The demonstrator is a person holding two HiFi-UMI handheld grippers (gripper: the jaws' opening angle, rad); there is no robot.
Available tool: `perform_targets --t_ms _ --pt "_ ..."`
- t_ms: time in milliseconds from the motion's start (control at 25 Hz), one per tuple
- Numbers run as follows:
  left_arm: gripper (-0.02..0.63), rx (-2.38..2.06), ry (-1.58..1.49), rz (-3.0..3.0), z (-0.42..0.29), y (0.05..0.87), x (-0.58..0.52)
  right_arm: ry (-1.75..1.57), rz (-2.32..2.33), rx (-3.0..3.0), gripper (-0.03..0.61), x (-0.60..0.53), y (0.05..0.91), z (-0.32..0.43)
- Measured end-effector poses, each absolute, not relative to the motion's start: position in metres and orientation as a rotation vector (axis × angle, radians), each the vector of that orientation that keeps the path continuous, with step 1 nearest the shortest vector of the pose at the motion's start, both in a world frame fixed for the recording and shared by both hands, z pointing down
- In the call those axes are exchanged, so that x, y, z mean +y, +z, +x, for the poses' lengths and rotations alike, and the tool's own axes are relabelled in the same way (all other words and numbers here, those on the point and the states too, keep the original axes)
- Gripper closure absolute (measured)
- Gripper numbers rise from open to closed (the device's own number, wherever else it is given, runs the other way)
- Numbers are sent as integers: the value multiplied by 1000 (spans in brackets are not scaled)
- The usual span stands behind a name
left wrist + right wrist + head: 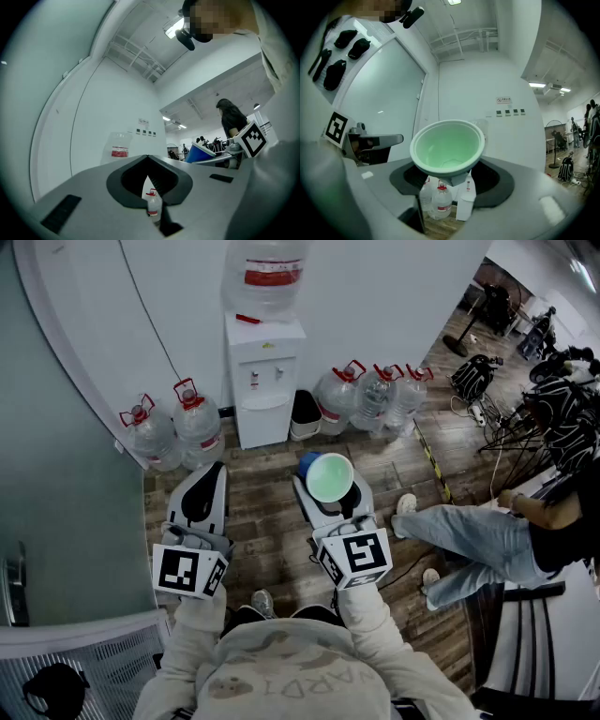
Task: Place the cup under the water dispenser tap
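Observation:
The cup, pale green inside and blue outside, stands upright and empty in my right gripper, whose jaws are shut on its lower part. In the right gripper view the cup fills the middle, with the white water dispenser small beneath it. The dispenser stands against the far wall with a big bottle on top, its taps well ahead of the cup. My left gripper hangs level on the left, jaws together and holding nothing; its tips meet in its own view.
Two water jugs stand on the wooden floor left of the dispenser and several more to its right, beside a black bin. Another person's legs stretch in from the right. A glass wall runs along the left.

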State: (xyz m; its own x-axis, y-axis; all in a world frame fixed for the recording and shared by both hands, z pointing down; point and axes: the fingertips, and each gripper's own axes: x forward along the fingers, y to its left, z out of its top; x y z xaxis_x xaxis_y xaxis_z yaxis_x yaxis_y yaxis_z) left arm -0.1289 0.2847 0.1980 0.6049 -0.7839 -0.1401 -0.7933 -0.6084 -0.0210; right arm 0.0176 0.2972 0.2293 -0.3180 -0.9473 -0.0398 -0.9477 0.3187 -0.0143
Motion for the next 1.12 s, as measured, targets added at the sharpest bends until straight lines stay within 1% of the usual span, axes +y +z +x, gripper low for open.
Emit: perform_targets --t_ms 480,1120 --pt "609 1331 194 -2742 -148 198 263 9 -1803 2491 284 274 227 2" --pt "609 1317 216 -2743 -162 197 262 43 -1803 2500 284 276 224 -15"
